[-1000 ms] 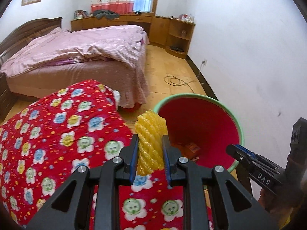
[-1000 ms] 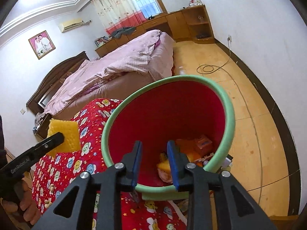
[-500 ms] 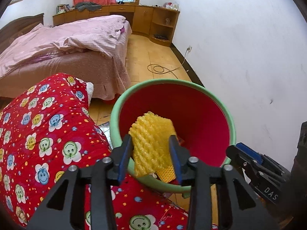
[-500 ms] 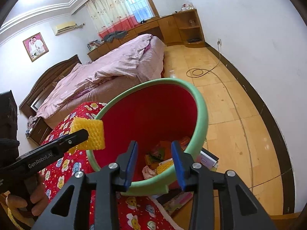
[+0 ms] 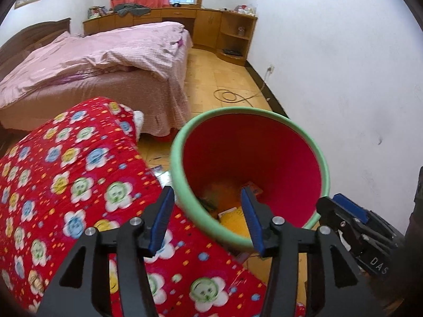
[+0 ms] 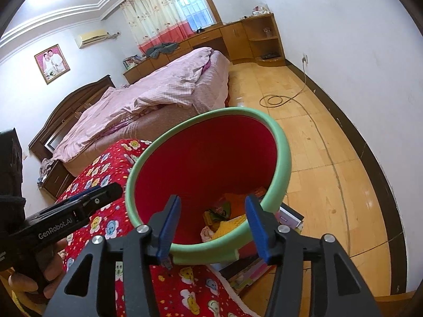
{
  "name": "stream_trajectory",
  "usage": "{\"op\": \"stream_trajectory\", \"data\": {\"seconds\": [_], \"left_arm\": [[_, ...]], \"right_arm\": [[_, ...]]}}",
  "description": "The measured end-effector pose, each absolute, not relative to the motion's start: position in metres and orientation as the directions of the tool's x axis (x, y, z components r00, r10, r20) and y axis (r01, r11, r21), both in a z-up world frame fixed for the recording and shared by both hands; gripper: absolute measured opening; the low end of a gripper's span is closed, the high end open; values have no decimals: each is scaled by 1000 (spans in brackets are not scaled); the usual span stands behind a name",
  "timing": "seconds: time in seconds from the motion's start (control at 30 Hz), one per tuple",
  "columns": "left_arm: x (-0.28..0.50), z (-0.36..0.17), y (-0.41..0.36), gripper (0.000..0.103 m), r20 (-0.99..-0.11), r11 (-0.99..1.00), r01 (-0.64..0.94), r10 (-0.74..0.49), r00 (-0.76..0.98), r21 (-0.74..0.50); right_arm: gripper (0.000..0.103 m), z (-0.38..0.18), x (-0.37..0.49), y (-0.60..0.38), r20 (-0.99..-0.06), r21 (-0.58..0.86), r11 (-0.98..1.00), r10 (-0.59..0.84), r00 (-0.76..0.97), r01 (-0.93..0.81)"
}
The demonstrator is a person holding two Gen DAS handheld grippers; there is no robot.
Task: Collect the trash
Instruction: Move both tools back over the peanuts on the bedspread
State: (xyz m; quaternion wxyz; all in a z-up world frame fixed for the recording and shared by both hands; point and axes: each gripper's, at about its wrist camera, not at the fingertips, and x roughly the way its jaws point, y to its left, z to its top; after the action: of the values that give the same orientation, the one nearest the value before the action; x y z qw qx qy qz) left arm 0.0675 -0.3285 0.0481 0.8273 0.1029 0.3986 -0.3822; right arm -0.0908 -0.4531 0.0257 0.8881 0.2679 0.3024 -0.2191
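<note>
A red bin with a green rim (image 5: pixel 323 163) (image 6: pixel 286 158) stands on the floor beside the red flowered quilt (image 5: pixel 66 174). The yellow foam net (image 5: pixel 234 220) (image 6: pixel 231 225) lies inside it among other trash. My left gripper (image 5: pixel 207 218) is open and empty over the bin's near rim; it also shows in the right wrist view (image 6: pixel 105 192). My right gripper (image 6: pixel 212 227) is open and empty above the bin's near rim; it also shows in the left wrist view (image 5: pixel 341 211).
A bed with pink bedding (image 5: pixel 105 60) lies beyond the quilt. Books and papers (image 6: pixel 286 216) lie on the floor by the bin. A cable coil (image 5: pixel 228 95) lies on the wooden floor. A white wall (image 5: pixel 343 79) is on the right.
My left gripper has opened and the yellow foam net has dropped into the bin. My right gripper has opened wider.
</note>
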Motion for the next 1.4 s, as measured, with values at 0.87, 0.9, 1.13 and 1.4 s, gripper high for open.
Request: {"op": "stream_trajectory", "data": {"seconds": [0.87, 0.9, 1.13, 1.4], "left_arm": [[49, 77, -167, 53, -693, 893, 445, -362, 624, -66], [48, 77, -160, 53, -691, 899, 432, -354, 631, -66], [42, 79, -123, 53, -675, 934, 353, -300, 674, -63], [31, 79, -85, 53, -657, 964, 261, -233, 717, -57]], "right_arm": [[83, 68, -70, -339, -593, 295, 878, -142, 793, 378], [84, 69, -69, -333, -590, 295, 882, -135, 796, 368], [88, 72, -67, -301, -573, 290, 904, -98, 814, 313], [89, 73, -69, -272, -552, 292, 920, -63, 832, 263]]}}
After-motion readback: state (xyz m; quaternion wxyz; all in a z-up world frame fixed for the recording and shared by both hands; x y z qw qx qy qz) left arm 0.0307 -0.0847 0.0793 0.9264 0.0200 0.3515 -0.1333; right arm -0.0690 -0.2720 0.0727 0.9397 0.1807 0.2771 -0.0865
